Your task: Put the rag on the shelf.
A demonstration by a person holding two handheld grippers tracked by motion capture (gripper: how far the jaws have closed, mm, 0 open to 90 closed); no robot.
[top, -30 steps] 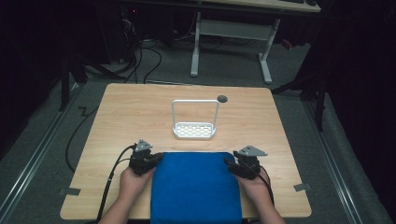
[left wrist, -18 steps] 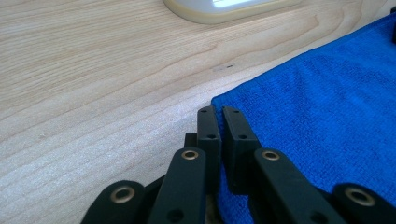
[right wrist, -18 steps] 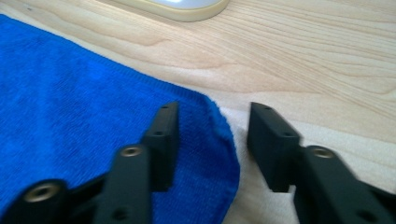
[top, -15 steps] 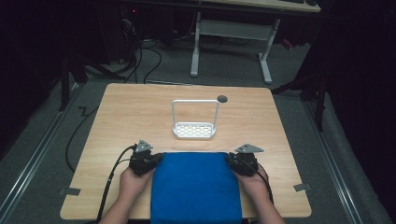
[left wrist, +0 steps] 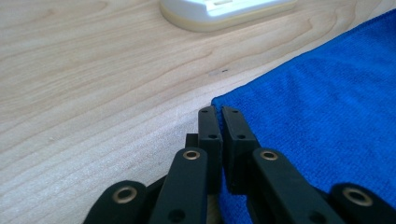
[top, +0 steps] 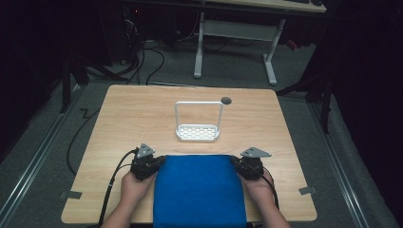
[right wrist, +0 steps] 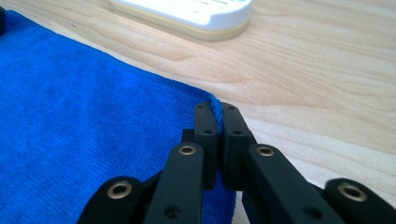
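Blue cloth (top: 198, 190) lies flat at the table's (top: 142, 109) near edge: soft, light, floppy. Left gripper (top: 157, 164) and right gripper (top: 236, 164) each pinch 1 far corner; right jaws just closed. Corners are the right hold.

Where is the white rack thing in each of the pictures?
High view: the white rack stands mid-table, just beyond the blue cloth.
Left gripper view: its base lies along the top edge, above and right of the tool tips.
Right gripper view: its base lies along the top edge, near the middle.
Shared landmark: the blue cloth's far edge, with a far corner pinched by each tool.
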